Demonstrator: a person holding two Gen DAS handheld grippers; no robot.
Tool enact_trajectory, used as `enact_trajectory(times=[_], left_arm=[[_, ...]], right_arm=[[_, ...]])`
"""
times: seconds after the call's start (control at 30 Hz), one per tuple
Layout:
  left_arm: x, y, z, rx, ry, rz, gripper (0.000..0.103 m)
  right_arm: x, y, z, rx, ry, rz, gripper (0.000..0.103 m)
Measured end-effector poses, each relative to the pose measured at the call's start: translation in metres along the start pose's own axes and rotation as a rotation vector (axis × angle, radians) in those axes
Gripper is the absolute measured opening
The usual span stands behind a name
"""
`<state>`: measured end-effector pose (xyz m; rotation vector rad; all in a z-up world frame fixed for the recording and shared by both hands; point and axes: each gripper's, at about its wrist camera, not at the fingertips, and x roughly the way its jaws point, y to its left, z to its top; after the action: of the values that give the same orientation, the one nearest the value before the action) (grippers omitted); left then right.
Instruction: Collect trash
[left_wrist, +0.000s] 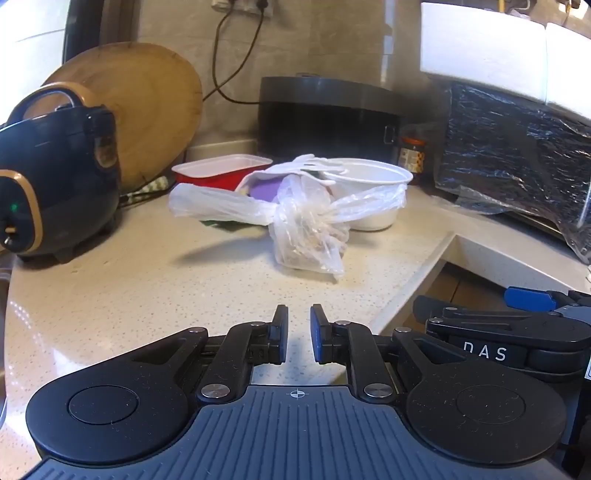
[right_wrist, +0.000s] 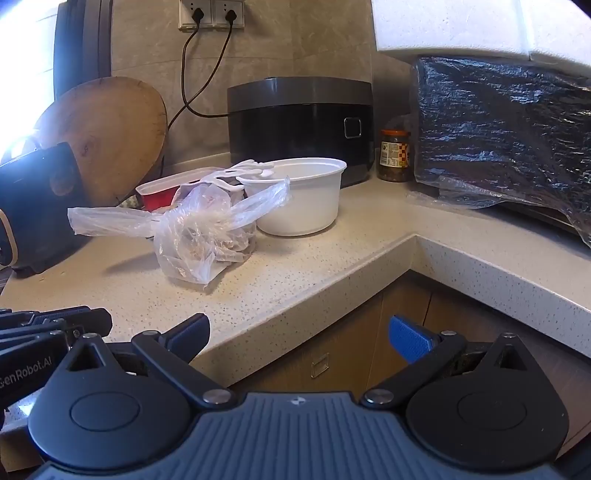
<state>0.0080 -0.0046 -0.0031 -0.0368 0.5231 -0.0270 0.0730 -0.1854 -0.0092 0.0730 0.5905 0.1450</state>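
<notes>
The speckled counter carries everything, its inner corner edge running just ahead of the right tongs. At its back, well beyond both tongs, stand a black rice cooker and, far left of the left tongs, a dark round cooker before a wooden board. Ahead of both tongs and near the middle lies the trash: a white plastic bowl, a red tray behind it, and, nearest, a knotted clear plastic bag touching the bowl.

The left tongs hover over the counter with only a narrow gap between the pads, holding nothing. The right tongs stand wide apart and empty, off the counter edge, above the cabinet front.

The step in hand appears to be the approach to the bag. It would likely go best if the tongs close on the twisted knot, where the film is gathered, not on a loose flap that would slip; the narrow left tongs would need to widen first.

The bag's contents are only a brownish blur through the film. What lies in the bowl, and the white object across its rim, cannot be made out. The dark cooker is cut off in the right wrist view by glare.
</notes>
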Motion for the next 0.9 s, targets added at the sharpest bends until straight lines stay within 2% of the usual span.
enact_trajectory(times=[0.9], left_arm=[[0.0000,-0.0073,-0.0013,0.009,0.001,-0.008,0.016]], right_arm=[[-0.0001,-0.0014,-0.0021,0.013,-0.007,0.004,0.103]])
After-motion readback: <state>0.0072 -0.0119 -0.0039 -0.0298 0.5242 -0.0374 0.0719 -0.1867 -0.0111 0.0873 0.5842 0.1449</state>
